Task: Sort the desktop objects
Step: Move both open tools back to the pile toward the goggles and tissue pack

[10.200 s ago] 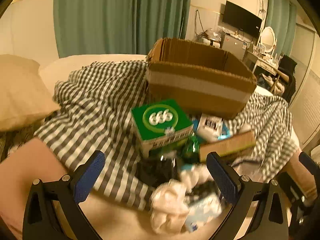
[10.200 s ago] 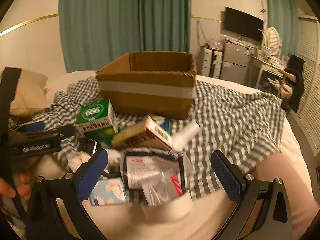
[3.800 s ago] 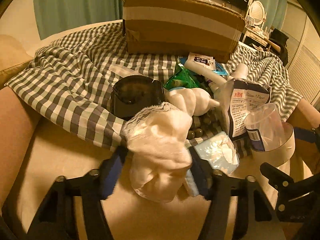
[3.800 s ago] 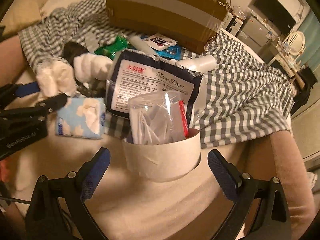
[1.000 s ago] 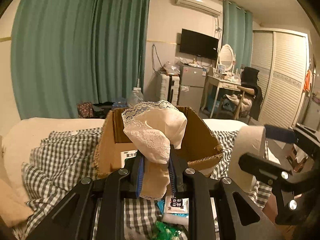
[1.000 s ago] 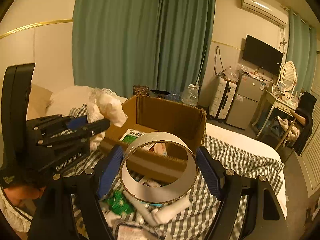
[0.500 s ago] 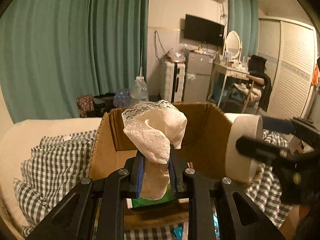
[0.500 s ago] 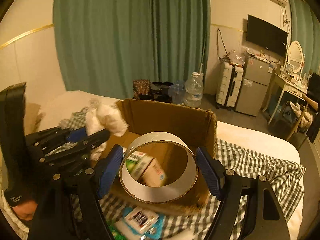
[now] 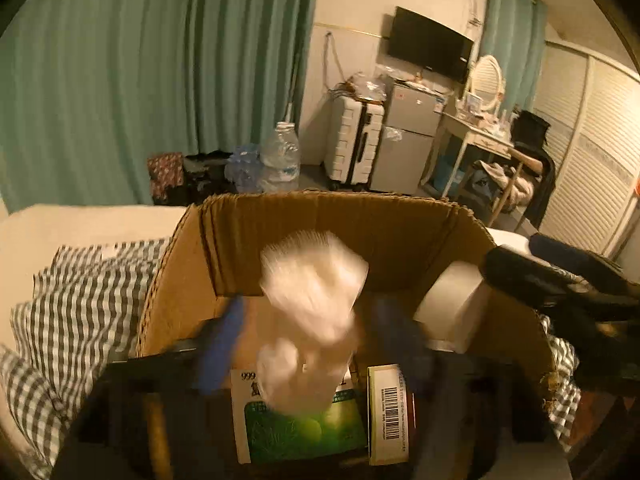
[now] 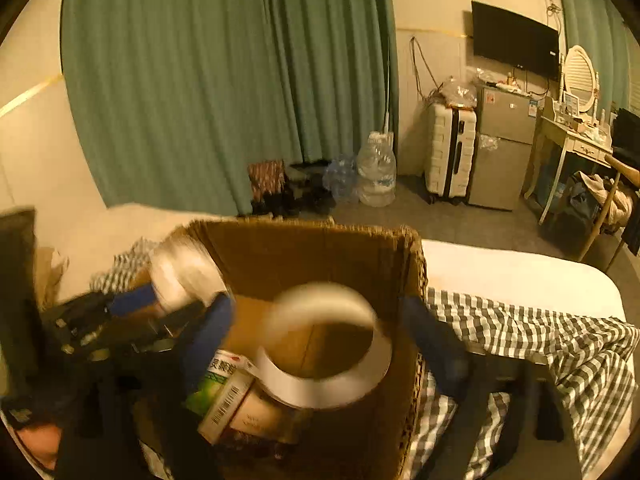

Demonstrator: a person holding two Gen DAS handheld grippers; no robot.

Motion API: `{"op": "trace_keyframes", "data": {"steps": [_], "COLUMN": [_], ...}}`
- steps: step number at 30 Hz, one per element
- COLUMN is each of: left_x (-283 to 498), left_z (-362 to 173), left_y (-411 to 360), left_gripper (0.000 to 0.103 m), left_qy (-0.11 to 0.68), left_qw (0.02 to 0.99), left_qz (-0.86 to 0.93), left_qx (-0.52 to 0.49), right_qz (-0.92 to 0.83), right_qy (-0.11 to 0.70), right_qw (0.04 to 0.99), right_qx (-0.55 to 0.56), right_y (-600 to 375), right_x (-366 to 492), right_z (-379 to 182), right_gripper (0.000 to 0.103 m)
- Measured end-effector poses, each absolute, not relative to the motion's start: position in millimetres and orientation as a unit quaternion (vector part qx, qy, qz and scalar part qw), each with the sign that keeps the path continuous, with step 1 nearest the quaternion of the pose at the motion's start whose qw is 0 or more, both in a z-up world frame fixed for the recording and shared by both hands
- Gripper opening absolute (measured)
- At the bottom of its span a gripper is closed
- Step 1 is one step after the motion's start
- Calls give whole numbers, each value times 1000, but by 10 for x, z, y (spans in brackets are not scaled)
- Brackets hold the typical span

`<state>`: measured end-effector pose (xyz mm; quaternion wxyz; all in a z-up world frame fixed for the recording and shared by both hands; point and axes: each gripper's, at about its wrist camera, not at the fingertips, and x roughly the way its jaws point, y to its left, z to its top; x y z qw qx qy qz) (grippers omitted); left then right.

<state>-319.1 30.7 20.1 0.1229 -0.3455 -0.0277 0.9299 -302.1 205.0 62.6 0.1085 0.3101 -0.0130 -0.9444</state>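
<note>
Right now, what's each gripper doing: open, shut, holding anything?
Left gripper: jaws opening, white cloth loose between them over the cardboard box.
Right gripper: jaws opening, tape roll released, dropping in.

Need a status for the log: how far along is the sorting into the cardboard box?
Done: a green-and-white carton and a barcoded beige carton already lie in the brown cardboard box. In hand: both jaws are opening over it; the white lacy cloth sits blurred between the left gripper's fingers, the white tape ring between the right gripper's. Left: cannot tell from these views.
</note>
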Motion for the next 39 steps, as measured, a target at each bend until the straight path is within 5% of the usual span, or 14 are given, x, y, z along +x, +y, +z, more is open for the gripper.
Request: {"op": "trace_keyframes", "data": {"steps": [23,30,39], "left_x": [-1626,-1129,-637], "left_z": [1173,949,57], "left_y": [-83,-199,-137], "left_gripper": [92,103,103], "left_qy": [-37,-45,10], "left_qw": [74,71,44], "left_qz": [944,940,932], "left_qx": [-320,-331,-360], "right_qz": [-954,-952,-930], "right_qy": [-8,9,36], "right_qw": [100,111,114], "right_qx": [281,285,348], "right_y": [2263,2157,2007], "right_x": [-1276,-714,-376], "right_z": [1569,1382,472], "right_gripper": [95,100,103]}}
